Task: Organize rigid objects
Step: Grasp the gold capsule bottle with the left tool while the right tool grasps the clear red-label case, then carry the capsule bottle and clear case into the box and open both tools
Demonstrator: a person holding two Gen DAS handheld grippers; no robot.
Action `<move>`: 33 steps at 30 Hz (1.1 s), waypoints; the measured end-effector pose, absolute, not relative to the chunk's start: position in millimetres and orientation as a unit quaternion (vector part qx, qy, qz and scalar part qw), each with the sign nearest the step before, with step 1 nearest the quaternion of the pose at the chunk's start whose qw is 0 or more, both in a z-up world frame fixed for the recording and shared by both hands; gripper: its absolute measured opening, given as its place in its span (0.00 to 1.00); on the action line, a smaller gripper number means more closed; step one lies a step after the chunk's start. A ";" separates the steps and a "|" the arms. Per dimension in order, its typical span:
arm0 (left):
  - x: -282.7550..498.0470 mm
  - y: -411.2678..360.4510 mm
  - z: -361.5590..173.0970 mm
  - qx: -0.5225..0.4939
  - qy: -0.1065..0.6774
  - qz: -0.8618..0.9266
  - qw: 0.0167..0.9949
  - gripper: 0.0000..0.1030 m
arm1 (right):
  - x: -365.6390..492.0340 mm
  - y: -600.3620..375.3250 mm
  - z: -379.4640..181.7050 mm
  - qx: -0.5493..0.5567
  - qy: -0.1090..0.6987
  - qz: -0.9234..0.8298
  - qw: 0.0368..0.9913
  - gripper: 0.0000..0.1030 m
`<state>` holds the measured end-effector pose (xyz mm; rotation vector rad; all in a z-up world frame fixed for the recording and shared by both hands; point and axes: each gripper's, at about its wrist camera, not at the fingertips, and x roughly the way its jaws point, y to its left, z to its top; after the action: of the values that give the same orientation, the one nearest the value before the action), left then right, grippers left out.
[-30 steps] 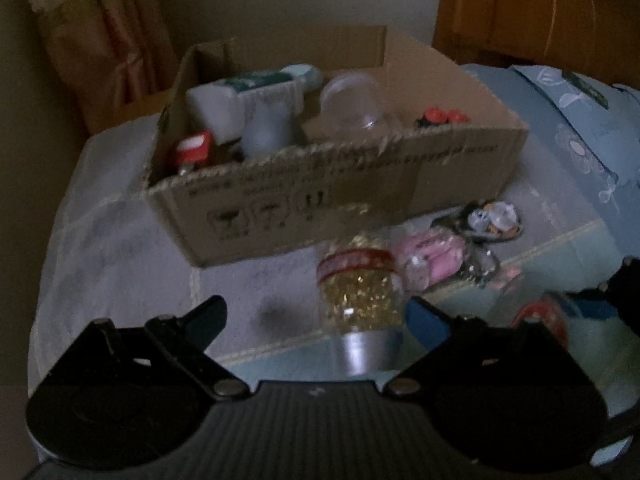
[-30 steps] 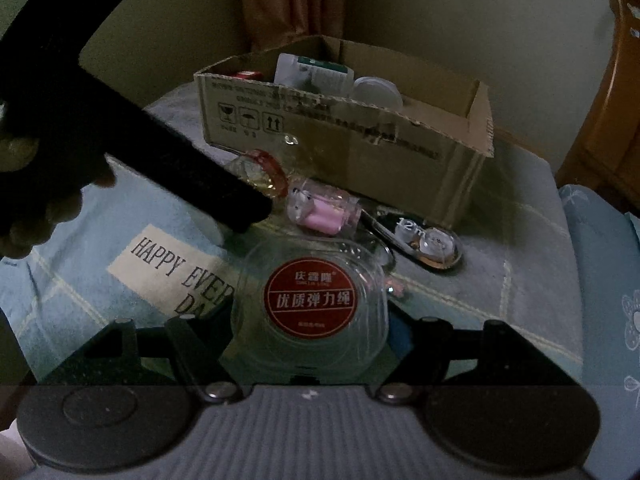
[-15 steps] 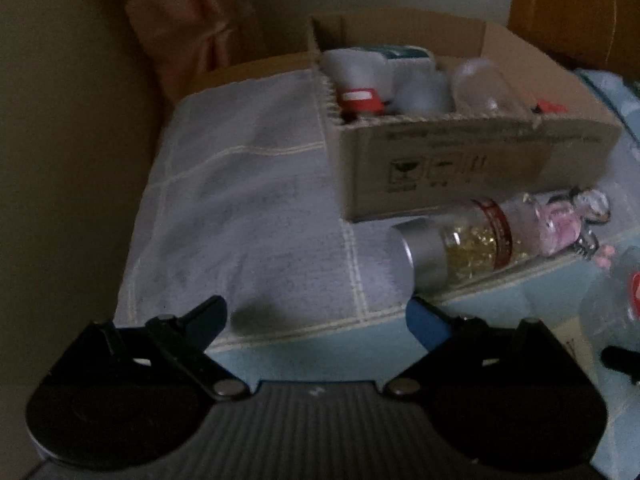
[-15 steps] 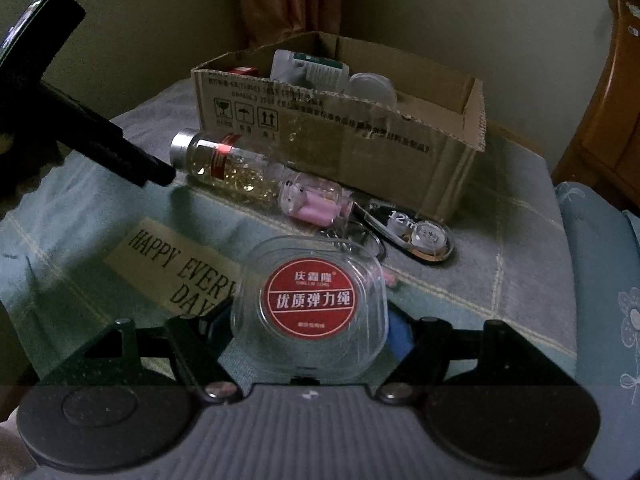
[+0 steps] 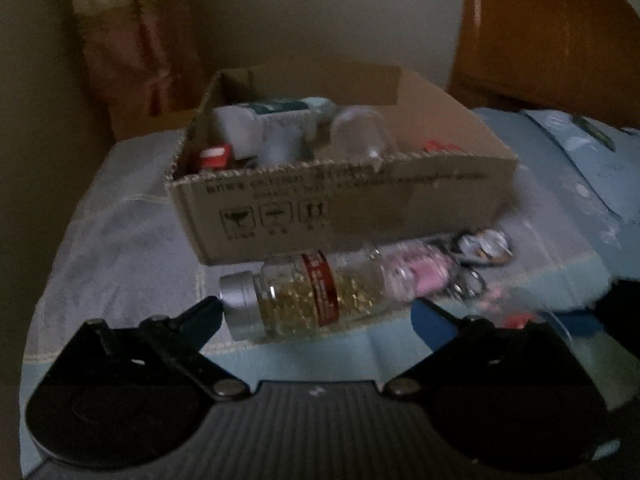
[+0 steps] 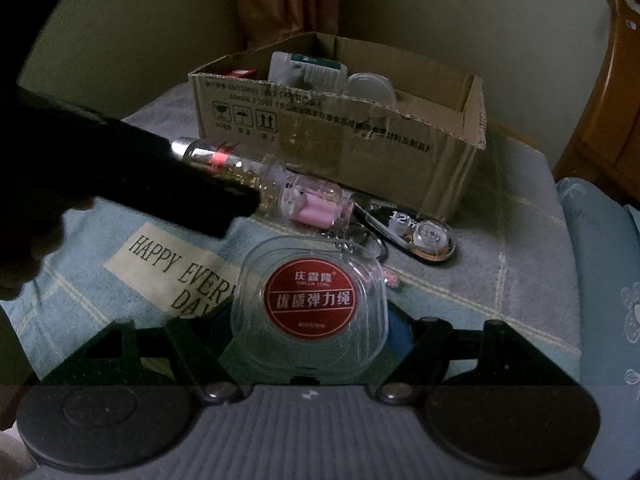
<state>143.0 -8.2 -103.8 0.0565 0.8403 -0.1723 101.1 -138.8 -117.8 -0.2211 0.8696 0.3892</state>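
Note:
A clear bottle of gold capsules (image 5: 304,296) with a silver cap lies on its side just ahead of my open, empty left gripper (image 5: 316,312). It also shows in the right wrist view (image 6: 240,168), partly behind the left gripper's dark arm (image 6: 140,176). My right gripper (image 6: 308,316) is shut on a clear plastic case with a red round label (image 6: 308,304). A cardboard box (image 5: 360,200) behind the bottle holds several items; in the right wrist view the box (image 6: 360,140) stands at the back.
A small jar with a pink item (image 6: 316,208), key rings and a dark oval tag (image 6: 420,232) lie in front of the box on a blue-grey towel (image 6: 460,288). A wooden headboard (image 5: 540,40) and a curtain (image 5: 132,40) stand behind.
My left gripper swung away to the left and has come back in front of the capsule bottle, which has tipped from pointing at the camera to lying crosswise. The right gripper keeps holding the case.

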 end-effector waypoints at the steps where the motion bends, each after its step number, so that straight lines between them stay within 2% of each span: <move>1: 144.5 -9.5 -103.5 0.023 0.403 -0.076 0.912 0.97 | 101.0 -138.8 -118.0 -0.107 0.417 0.188 0.883 0.77; 13: 170.1 -10.0 -115.4 0.014 0.385 -0.015 0.923 0.97 | 101.5 -133.3 -118.0 -0.113 0.415 0.192 0.882 0.77; 21: 173.7 -13.3 -123.5 0.028 0.407 -0.020 0.913 0.95 | 107.8 -124.3 -116.8 -0.122 0.422 0.188 0.879 0.77; 33: 168.1 -5.2 -100.2 0.083 0.417 -0.078 0.902 0.95 | 117.3 -132.5 -87.9 -0.118 0.423 0.214 0.873 0.76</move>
<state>168.1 -5.2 -100.2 0.1726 0.8633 -0.1613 117.3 -132.5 -87.9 -0.2459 0.8847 0.4462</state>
